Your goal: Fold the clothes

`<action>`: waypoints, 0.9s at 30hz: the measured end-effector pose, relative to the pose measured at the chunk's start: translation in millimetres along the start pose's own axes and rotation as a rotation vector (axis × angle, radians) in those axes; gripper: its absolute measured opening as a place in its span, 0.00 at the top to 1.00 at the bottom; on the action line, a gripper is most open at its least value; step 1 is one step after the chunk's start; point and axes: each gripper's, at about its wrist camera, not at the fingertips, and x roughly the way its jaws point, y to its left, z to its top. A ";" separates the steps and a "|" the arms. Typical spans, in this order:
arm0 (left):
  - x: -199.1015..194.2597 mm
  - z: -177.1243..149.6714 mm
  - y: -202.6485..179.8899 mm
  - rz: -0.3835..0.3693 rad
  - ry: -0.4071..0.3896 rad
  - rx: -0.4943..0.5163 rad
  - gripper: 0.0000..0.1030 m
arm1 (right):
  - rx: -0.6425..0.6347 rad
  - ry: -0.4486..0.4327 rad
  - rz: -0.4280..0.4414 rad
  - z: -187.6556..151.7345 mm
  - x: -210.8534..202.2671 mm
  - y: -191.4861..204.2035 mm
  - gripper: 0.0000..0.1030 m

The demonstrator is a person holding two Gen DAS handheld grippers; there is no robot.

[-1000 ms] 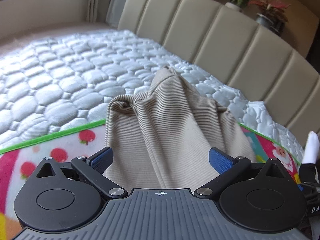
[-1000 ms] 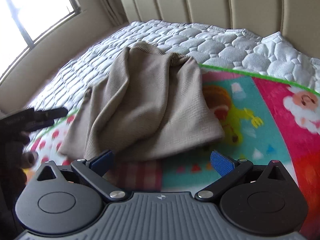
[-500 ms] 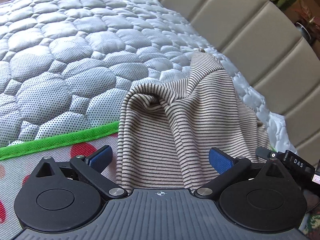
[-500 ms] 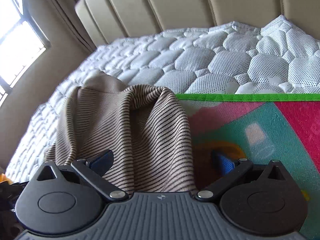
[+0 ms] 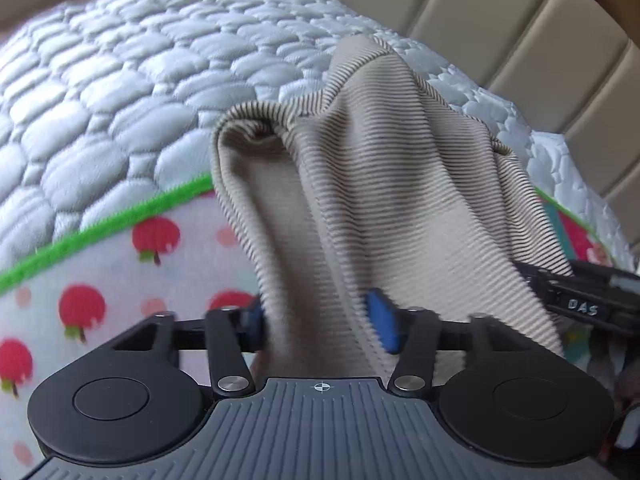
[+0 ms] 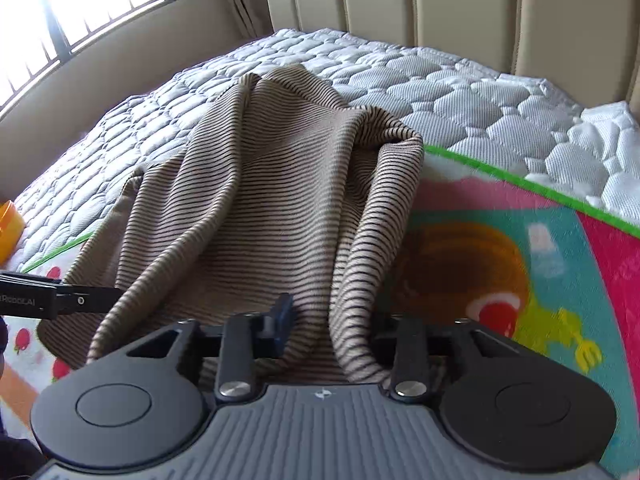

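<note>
A beige garment with thin dark stripes lies crumpled on the bed, half on the colourful mat. My left gripper is at the garment's near edge, its jaws closing, with a bunched fold of cloth filling the gap between the blue pads. In the right wrist view the same garment runs from the mattress down to my right gripper. Its jaws are closing too, with a gathered fold between them; its right pad is hidden under cloth. Each gripper's black body shows at the edge of the other's view.
A white quilted mattress spreads behind the garment. A cartoon-print mat with a green border covers the near part of the bed. A beige padded headboard stands at the back, a window at the left, and an orange object by the mattress edge.
Both grippers came down onto the garment's near edge. Their jaws went from wide open to narrow with cloth pinched between. The fabric now bunches up at each gripper.
</note>
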 end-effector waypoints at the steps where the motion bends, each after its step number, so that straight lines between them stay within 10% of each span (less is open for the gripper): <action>1: -3.0 -4.3 -2.0 0.000 0.019 -0.007 0.67 | -0.001 0.010 0.003 -3.3 -3.7 2.1 0.75; 11: -49.0 -89.0 -23.7 0.011 0.224 0.042 0.69 | -0.078 0.143 0.043 -79.3 -71.4 17.5 0.79; 22: -129.1 -62.8 -2.1 -0.260 -0.100 -0.132 0.27 | -0.116 0.017 -0.036 -104.3 -83.1 21.3 0.67; 27: -88.3 -46.6 -18.5 -0.221 -0.065 -0.115 0.13 | -0.140 -0.005 -0.066 -86.7 -66.6 21.5 0.68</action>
